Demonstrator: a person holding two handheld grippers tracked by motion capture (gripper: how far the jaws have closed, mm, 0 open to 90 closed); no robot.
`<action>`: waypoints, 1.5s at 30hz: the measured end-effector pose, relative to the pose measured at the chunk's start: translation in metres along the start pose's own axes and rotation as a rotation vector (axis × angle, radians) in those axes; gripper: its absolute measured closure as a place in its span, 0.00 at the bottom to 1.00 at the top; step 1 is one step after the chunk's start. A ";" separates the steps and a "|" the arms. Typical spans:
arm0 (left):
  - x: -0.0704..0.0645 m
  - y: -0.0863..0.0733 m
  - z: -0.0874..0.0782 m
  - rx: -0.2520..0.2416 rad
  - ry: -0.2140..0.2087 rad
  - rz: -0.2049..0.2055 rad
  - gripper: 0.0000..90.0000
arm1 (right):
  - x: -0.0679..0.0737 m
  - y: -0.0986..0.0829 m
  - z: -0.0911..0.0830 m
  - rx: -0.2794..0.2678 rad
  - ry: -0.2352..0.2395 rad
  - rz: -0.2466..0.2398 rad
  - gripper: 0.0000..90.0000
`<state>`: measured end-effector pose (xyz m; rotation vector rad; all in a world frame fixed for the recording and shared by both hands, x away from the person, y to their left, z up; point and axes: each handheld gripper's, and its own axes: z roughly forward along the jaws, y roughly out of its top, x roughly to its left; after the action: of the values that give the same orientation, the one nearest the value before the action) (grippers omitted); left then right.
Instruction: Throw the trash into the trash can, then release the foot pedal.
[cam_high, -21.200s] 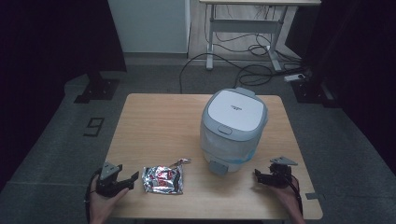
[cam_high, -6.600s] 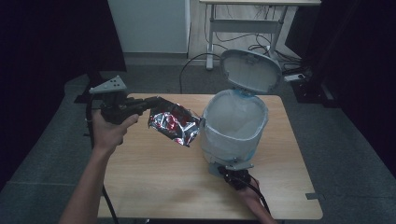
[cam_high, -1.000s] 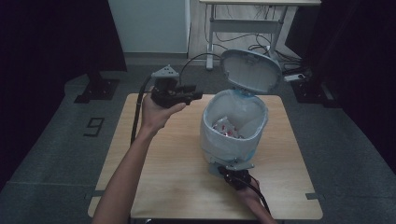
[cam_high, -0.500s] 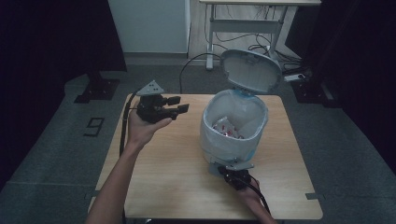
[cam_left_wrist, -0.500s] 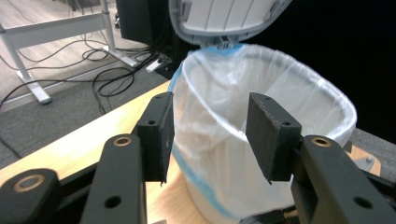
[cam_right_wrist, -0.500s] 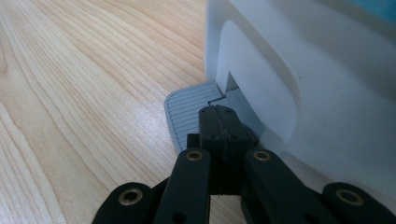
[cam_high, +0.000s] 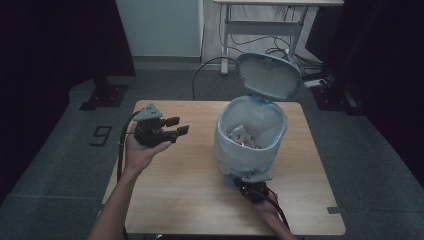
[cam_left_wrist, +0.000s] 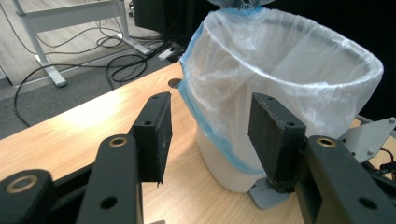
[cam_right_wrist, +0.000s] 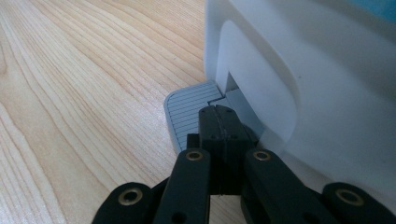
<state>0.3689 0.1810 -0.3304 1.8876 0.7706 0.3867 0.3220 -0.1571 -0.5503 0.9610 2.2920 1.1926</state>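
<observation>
Your white pedal bin (cam_high: 250, 137) stands right of centre on the wooden table (cam_high: 175, 200), its lid (cam_high: 268, 75) tipped up and back, a clear liner folded over its rim and a red-printed packet (cam_high: 240, 137) lying inside; your right gripper (cam_high: 251, 186), jaws pressed together, bears on the grey pedal (cam_right_wrist: 191, 114) at its foot. Your left gripper (cam_high: 177, 126) hangs empty, jaws apart, above the table's left part, well apart from the bin; bare wood lies open beneath it and toward the near edge.

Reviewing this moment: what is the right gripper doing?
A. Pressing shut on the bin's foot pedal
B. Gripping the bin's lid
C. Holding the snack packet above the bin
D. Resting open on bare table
A: the right gripper, jaws closed together, sits on the ribbed grey pedal at the base of the bin, whose lid stands open.
</observation>
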 end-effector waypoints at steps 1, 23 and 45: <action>0.000 -0.002 0.000 0.002 0.001 0.000 0.55 | 0.000 0.000 0.000 0.000 0.001 0.000 1.00; 0.007 -0.035 -0.007 0.032 0.034 -0.030 0.53 | -0.002 -0.001 0.000 -0.006 0.015 0.015 1.00; 0.006 -0.057 -0.008 0.052 0.035 -0.042 0.53 | 0.009 0.004 -0.007 -0.041 0.144 0.035 0.48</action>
<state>0.3498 0.2063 -0.3787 1.9148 0.8497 0.3780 0.3134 -0.1529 -0.5432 0.9316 2.3592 1.3583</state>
